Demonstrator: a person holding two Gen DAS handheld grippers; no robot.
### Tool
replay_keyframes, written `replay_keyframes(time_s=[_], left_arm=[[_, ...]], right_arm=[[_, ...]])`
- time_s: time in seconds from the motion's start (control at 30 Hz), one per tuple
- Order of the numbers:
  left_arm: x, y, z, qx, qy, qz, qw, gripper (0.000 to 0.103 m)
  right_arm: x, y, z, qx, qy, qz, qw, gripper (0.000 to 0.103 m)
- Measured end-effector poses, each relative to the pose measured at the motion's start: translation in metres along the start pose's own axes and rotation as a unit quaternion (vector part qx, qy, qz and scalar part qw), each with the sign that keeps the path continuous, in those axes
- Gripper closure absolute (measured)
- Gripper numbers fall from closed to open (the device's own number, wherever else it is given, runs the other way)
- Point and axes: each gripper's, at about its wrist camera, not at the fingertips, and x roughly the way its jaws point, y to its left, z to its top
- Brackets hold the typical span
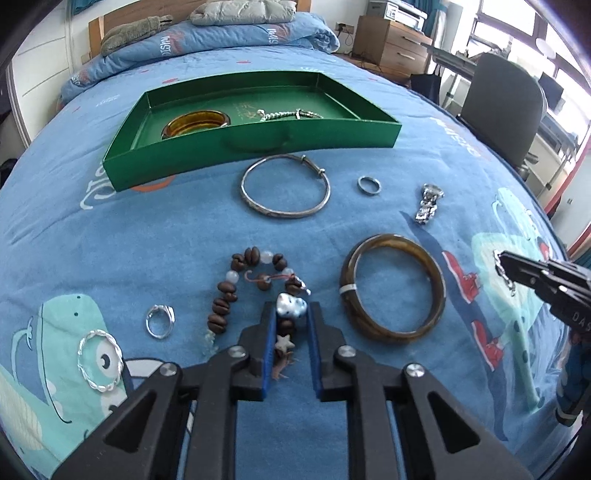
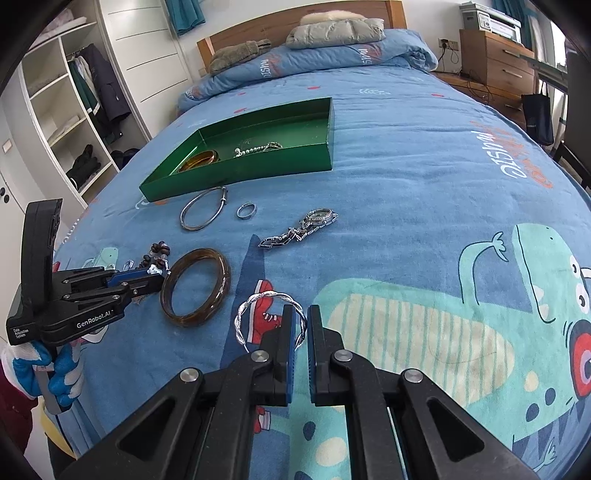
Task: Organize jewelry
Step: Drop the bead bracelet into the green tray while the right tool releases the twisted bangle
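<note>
A green tray [image 1: 258, 146] lies on the bed and holds an amber bangle [image 1: 195, 123] and a silver bead chain [image 1: 288, 114]. My left gripper [image 1: 290, 314] is shut on the silver charm of a brown bead bracelet [image 1: 236, 291] that lies on the blanket. My right gripper [image 2: 300, 321] is shut on a twisted silver bangle [image 2: 255, 306] and holds it off the blanket; it also shows in the left wrist view [image 1: 504, 271]. Loose on the blanket are a thin silver bangle [image 1: 286, 186], a brown bangle [image 1: 393, 288], a small ring [image 1: 368, 184], a watch [image 1: 428, 203], a second twisted bangle [image 1: 100, 360] and a silver ring [image 1: 160, 320].
Pillows and folded bedding [image 1: 240, 22] lie at the head of the bed. A wooden dresser [image 1: 391, 44] and a chair [image 1: 502, 103] stand to the right. An open wardrobe [image 2: 74, 110] stands to the left.
</note>
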Motion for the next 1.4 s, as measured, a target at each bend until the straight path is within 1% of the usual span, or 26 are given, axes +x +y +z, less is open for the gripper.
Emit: replay_keyframes(time_s=[0.07, 0.2, 0.4, 0.5, 0.67, 0.77, 0.83, 0.97, 1.07, 1.17, 1.27, 1.4], left_arm=[[-0.009, 0.002, -0.003, -0.023, -0.014, -0.016, 0.9995, 0.088], [-0.037, 0.002, -0.006, -0.054, -0.046, -0.047, 0.9964, 0.088], [-0.087, -0.001, 0.002, -0.063, -0.103, -0.066, 0.9905, 0.088], [-0.114, 0.002, 0.012, -0.067, -0.132, -0.074, 0.9862, 0.088], [-0.154, 0.015, 0.036, -0.069, -0.176, -0.070, 0.9795, 0.088], [-0.164, 0.029, 0.060, -0.078, -0.191, -0.065, 0.9763, 0.088], [-0.165, 0.039, 0.080, -0.083, -0.199, -0.058, 0.9749, 0.088], [-0.139, 0.065, 0.126, -0.098, -0.192, -0.035, 0.9758, 0.088], [-0.106, 0.082, 0.158, -0.107, -0.179, -0.017, 0.9779, 0.088], [-0.069, 0.097, 0.183, -0.116, -0.163, -0.004, 0.9798, 0.088], [-0.033, 0.106, 0.200, -0.119, -0.145, 0.010, 0.9822, 0.088], [0.010, 0.111, 0.211, -0.116, -0.121, 0.026, 0.9855, 0.088]], right_arm=[[-0.004, 0.000, 0.000, 0.000, -0.002, -0.001, 1.000, 0.097], [-0.016, 0.003, 0.001, -0.006, -0.010, -0.006, 1.000, 0.097], [-0.042, 0.016, 0.008, -0.019, -0.032, -0.010, 0.999, 0.097], [-0.057, 0.025, 0.016, -0.027, -0.048, -0.013, 0.998, 0.097], [-0.084, 0.042, 0.046, -0.042, -0.080, -0.016, 0.996, 0.097], [-0.088, 0.054, 0.078, -0.055, -0.097, -0.013, 0.994, 0.097], [-0.083, 0.059, 0.102, -0.057, -0.105, -0.005, 0.993, 0.097], [-0.055, 0.064, 0.151, -0.057, -0.118, -0.001, 0.991, 0.097], [-0.023, 0.061, 0.186, -0.049, -0.121, -0.003, 0.991, 0.097], [0.016, 0.058, 0.215, -0.037, -0.115, -0.003, 0.993, 0.097], [0.060, 0.054, 0.233, -0.035, -0.099, -0.011, 0.994, 0.097], [0.116, 0.045, 0.237, -0.030, -0.059, -0.028, 0.997, 0.097]])
